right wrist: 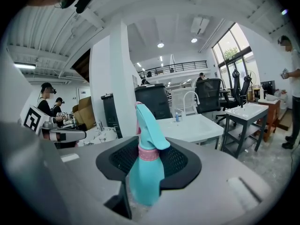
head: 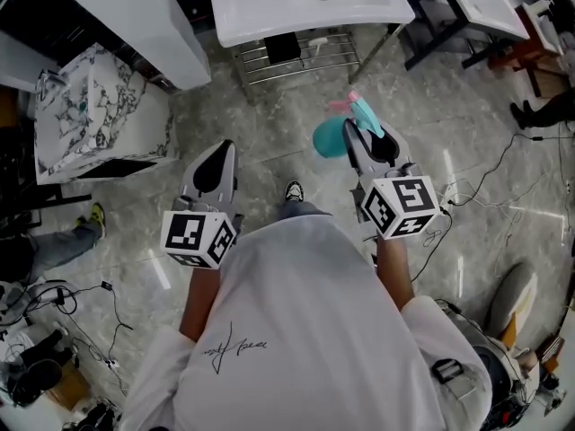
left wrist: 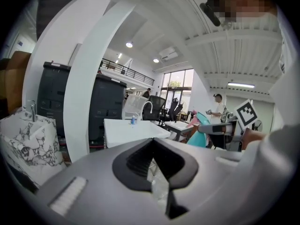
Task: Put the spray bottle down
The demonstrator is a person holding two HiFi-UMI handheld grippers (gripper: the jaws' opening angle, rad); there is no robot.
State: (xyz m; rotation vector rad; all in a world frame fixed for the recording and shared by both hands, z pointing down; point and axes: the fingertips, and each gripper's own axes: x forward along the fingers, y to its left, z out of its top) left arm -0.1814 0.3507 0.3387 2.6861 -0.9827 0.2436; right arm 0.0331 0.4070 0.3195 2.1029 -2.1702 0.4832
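Spray bottle (head: 331, 138) is sitting clamped in right claw (head: 370, 142), not set down yet; table (head: 269, 3) is waiting ahead of it; left claw (head: 214, 171) is hanging closed, empty

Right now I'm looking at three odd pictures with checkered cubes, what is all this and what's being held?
No robot here: a person holds a two-jaw claw in each hand. The head view looks down from their head; the other two come from cameras riding on the claws. The right claw grips a teal spray bottle with a pink collar. The left claw is empty, tips together. Below is grey stone floor; a white sink top stands ahead.
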